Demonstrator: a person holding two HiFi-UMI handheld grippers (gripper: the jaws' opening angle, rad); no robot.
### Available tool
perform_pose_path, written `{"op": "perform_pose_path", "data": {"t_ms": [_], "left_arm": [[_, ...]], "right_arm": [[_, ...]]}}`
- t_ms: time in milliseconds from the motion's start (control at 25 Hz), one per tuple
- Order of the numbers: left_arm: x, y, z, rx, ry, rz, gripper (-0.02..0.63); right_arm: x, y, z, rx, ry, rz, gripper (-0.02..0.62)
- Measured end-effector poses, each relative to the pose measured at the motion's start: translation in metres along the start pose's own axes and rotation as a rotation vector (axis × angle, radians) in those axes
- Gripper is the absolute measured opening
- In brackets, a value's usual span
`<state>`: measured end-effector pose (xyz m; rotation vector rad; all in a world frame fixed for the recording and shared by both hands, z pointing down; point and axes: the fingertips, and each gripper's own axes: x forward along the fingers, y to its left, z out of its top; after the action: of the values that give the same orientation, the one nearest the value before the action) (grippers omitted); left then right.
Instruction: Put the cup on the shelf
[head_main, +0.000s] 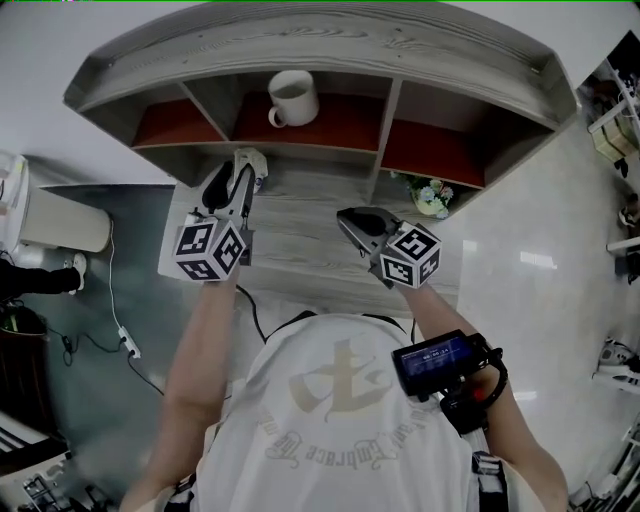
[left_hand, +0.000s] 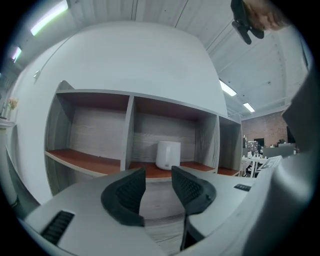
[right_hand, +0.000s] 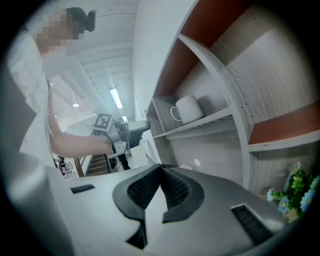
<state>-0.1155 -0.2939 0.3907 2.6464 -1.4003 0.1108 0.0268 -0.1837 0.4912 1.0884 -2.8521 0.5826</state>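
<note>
Grey wooden shelf stands before you, and the cup already sits upright in its middle compartment, so neither gripper needs to carry anything. Your left gripper faces it, spread and empty. Your right gripper is pressed together.

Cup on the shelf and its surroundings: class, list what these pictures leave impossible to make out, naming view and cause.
Cup handle: left gripper view, hidden behind its body.
Flowers: right gripper view, cut off by the picture's edge; head view, partly under the shelf.
Small round spot on the wood: right gripper view, too small to identify.
</note>
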Motion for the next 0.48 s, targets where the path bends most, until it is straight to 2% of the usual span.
{"op": "perform_pose_path", "data": {"t_ms": [120, 160, 200, 320, 400, 480], "left_arm": [[-0.015, 0.003, -0.007, -0.018, -0.005, 0.010, 0.159], [-0.020, 0.004, -0.010, -0.023, -0.005, 0.012, 0.113], [-0.023, 0.004, -0.014, -0.027, -0.003, 0.012, 0.098], [-0.035, 0.002, -0.028, -0.036, 0.013, 0.011, 0.097], [-0.044, 0.002, -0.036, -0.046, 0.017, 0.022, 0.029], [-0.051, 0.001, -0.042, -0.055, 0.014, 0.027, 0.029]], "right_arm": [[0.005, 0.002, -0.001, -0.009, 0.005, 0.011, 0.003], [0.007, 0.003, 0.000, -0.011, 0.005, 0.015, 0.005], [0.009, 0.003, 0.000, -0.014, 0.005, 0.018, 0.003], [0.010, 0.006, -0.001, -0.015, 0.005, 0.022, 0.003], [0.009, 0.009, -0.003, -0.013, 0.003, 0.023, 0.003], [0.009, 0.010, -0.004, -0.016, -0.001, 0.025, 0.003]]}}
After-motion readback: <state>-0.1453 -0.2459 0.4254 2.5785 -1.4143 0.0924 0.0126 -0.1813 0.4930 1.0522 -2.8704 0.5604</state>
